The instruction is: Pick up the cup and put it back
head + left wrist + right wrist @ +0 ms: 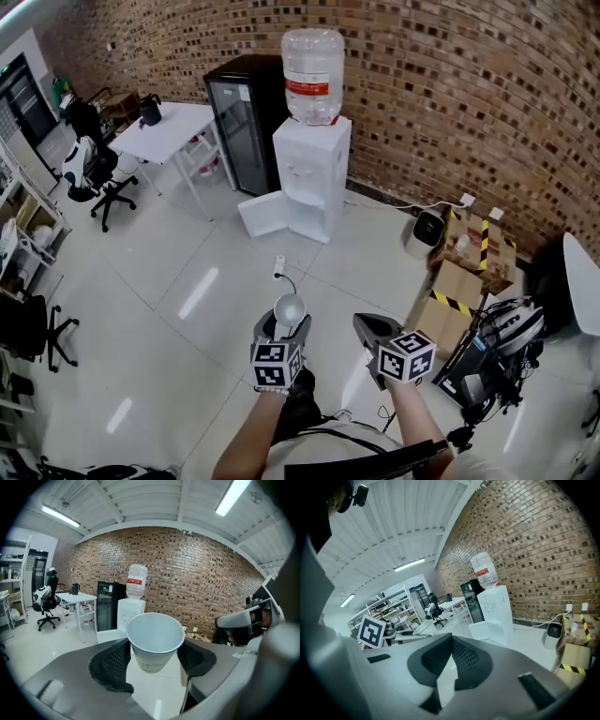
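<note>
The left gripper (154, 660) is closed on the cup (154, 637). Both padded jaws press against the cup's side wall just below the rim, and they stand fairly wide apart because the cup fills the gap. The cup is a white paper cup. It is upright, its mouth is open, and no contents are visible inside.

The cup is off any surface. It hangs in the air in front of the person, above the pale floor (169, 309) and well apart from the water dispenser (311, 178) against the brick wall.

The right gripper (372, 330) is beside the left one. Its jaws are brought together with nothing between them, and it takes no part in the hold.

Status, as judged from this position:
- Pick-up: complete. The cup is gripped and lifted.
- Put-back: not yet done. The cup must be carried to a resting place, set down upright and released.
- Resting place: not identifiable. The dispenser is a likely candidate.
</note>
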`<state>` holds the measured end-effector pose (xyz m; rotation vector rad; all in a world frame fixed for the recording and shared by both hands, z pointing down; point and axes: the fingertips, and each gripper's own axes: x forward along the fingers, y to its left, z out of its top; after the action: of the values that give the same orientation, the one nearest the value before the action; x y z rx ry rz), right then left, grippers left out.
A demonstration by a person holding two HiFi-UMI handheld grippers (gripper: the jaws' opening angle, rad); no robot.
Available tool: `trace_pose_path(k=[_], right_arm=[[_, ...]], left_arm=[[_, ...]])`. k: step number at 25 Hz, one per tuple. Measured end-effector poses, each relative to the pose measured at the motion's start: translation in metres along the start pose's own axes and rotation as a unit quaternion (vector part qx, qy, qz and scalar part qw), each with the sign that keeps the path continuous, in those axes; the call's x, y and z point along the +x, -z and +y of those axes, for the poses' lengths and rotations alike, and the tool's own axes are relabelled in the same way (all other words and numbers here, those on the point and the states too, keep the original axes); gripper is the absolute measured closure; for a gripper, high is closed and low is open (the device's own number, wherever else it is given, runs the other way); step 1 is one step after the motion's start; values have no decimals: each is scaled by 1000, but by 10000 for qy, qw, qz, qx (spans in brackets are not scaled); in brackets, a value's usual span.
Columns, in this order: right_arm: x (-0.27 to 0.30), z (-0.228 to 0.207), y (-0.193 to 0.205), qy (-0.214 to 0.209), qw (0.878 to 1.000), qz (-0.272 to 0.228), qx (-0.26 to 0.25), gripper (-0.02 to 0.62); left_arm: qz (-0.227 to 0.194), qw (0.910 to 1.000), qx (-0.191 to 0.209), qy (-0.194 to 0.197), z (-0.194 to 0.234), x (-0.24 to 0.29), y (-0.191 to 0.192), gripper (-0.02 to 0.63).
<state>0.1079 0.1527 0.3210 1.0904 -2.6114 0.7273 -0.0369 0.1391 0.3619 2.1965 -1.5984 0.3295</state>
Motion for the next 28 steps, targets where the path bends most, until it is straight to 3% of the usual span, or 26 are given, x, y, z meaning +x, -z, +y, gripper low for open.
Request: trace_pose_path(k=[9,28], right_arm=[[-47,24,3,171,9985,-11,-511,592],[-63,28,-3,91,9985,-212,-488,592]], left_arm=[[-174,9998,-12,-75,-40,-46,13,293],[-434,9990,-13,-79,-49,-57,-3,291]])
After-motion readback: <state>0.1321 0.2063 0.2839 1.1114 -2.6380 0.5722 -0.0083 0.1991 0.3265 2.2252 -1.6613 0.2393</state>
